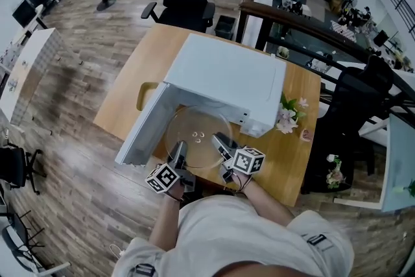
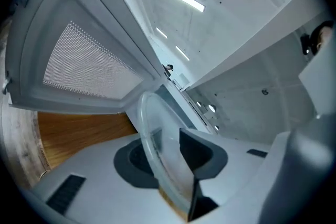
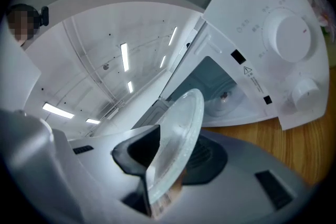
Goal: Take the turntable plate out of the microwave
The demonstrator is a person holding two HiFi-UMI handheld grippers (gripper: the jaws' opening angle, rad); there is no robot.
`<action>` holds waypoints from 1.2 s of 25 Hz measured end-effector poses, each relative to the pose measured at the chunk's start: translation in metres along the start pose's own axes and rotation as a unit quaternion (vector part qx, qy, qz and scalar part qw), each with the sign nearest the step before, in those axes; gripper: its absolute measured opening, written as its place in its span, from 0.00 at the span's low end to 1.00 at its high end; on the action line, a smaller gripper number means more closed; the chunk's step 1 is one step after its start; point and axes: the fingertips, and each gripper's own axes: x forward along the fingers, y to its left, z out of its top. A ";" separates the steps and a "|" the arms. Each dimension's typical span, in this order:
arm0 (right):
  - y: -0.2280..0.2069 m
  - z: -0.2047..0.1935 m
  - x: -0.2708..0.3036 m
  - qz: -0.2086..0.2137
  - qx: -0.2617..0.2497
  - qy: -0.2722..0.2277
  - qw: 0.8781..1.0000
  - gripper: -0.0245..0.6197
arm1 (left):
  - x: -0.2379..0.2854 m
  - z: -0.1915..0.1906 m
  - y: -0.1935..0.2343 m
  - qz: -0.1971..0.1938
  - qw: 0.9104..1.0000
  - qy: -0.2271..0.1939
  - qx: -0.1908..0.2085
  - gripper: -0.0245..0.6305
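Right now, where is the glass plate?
Head view, centre: the glass plate is held just in front of the open microwave, left gripper on its left rim, right gripper on its right.

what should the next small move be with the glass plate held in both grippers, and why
Probably draw the turntable plate straight back toward the person, held level. The left gripper and right gripper each clamp its near rim, and it hangs right at the mouth of the microwave beside the open door, so it seems not quite clear yet.
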 end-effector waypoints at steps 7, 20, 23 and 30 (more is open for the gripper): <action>0.019 0.015 -0.001 0.025 -0.014 -0.007 1.000 0.24 | -0.007 0.013 -0.013 -0.005 1.000 -0.018 0.015 0.23; 0.043 0.044 -0.007 0.054 -0.034 -0.029 0.998 0.24 | -0.007 0.032 -0.046 -0.028 0.998 -0.045 0.035 0.23; 0.049 0.048 -0.008 0.059 -0.037 -0.033 0.997 0.24 | -0.009 0.036 -0.051 -0.032 0.997 -0.050 0.039 0.23; 0.061 0.057 -0.011 0.069 -0.047 -0.041 0.996 0.24 | -0.013 0.044 -0.063 -0.038 0.996 -0.061 0.046 0.23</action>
